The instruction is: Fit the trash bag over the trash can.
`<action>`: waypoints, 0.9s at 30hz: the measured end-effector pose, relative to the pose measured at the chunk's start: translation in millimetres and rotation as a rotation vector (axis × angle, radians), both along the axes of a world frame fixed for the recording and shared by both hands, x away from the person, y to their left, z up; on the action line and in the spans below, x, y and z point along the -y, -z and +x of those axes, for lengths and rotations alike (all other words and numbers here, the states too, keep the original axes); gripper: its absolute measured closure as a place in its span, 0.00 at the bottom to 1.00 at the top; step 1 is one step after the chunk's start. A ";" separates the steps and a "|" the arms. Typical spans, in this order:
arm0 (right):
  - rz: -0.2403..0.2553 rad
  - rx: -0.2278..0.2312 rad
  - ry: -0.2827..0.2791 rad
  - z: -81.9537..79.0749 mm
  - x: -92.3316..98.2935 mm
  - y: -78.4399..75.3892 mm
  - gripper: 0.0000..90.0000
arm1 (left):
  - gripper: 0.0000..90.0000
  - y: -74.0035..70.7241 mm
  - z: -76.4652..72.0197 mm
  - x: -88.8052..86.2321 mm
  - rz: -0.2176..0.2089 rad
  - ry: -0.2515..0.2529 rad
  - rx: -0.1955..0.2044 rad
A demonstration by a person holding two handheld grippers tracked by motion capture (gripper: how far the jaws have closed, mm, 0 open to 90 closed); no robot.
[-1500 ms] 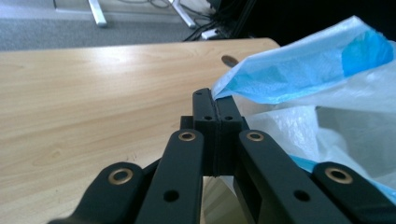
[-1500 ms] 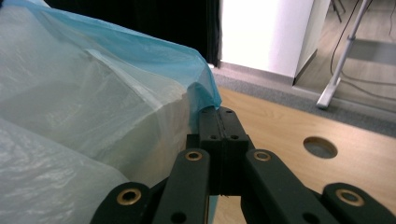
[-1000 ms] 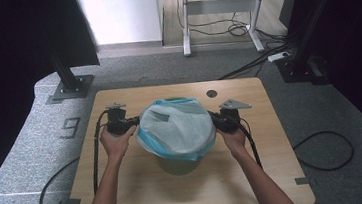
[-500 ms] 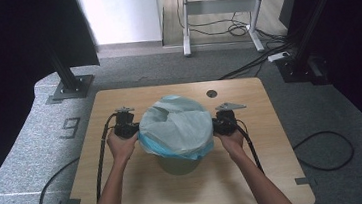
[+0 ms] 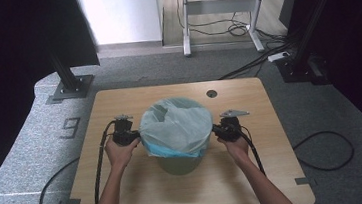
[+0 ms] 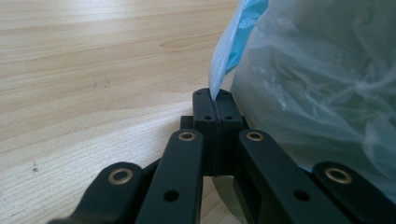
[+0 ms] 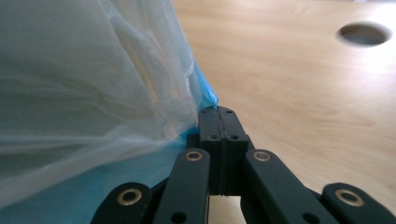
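Here the bin liner (image 5: 176,127) is lying stretched over the green bin (image 5: 177,163) mid-tabletop (image 5: 128,197), directly between the claws: left claw (image 6: 213,95) and right claw (image 7: 217,109) are each pinching its blue hem on opposite sides, equally near.

The bag (image 5: 176,125) pinched between both tongs is thin plastic film, translucent and crinkled, with a soft sheen; its edge by the left tongs (image 6: 215,100) and the right tongs (image 7: 218,114) is clearer blue. The tongs are matt black plastic, smooth, with small brass-coloured rivets at their joints. Between the tongs, the bin (image 5: 177,163) under the bag looks like dull, smooth olive plastic. The bench (image 5: 128,197) beneath the tongs is pale wood with a visible grain and a satin finish.
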State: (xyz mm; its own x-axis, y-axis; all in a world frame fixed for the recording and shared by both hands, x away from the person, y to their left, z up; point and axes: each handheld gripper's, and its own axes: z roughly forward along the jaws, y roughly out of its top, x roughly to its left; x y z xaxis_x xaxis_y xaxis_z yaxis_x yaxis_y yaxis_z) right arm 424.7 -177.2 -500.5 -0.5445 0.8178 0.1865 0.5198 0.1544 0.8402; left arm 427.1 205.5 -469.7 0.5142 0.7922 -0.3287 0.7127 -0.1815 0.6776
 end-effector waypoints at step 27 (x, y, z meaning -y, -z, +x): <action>0.234 0.213 -0.242 -134.5 6.5 -61.0 0.33 | 0.99 -11.5 -22.6 -9.9 -0.031 0.020 0.052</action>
State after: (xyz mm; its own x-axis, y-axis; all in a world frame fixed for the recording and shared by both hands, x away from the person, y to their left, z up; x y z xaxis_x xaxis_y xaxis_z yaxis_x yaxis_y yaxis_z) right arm 290.2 -183.7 -439.4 -0.7626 0.6102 0.2149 0.3022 0.0422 0.9523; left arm 404.4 215.3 -458.3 0.5470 0.7712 -0.3255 0.6727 -0.1735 0.7193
